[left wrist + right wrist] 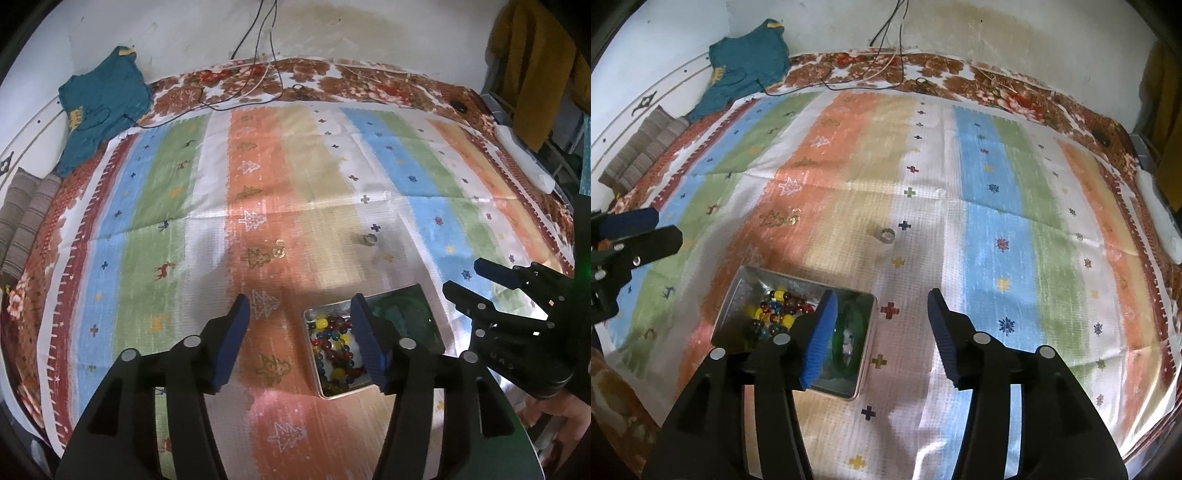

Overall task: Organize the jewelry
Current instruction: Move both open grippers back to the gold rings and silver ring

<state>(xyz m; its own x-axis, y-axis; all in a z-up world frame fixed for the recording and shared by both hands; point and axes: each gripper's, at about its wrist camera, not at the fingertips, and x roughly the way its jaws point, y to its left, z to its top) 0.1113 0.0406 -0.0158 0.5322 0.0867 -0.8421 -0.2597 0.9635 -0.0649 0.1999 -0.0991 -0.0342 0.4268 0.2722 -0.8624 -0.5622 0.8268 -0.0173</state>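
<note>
Both jaws released, nothing between them: left gripper (301, 332) and right gripper (881, 325) hang over the tin (738, 295) of beads (775, 310) on the bed's striped cloth (997, 221); 1 ring (887, 235) lies beyond.

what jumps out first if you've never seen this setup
A metal tin near the middle of the striped cloth catches the eye first, with colourful beads in one side and a green bangle in the other. Beyond it a small silver ring lies loose on the cloth, and both grippers hang open above.
</note>
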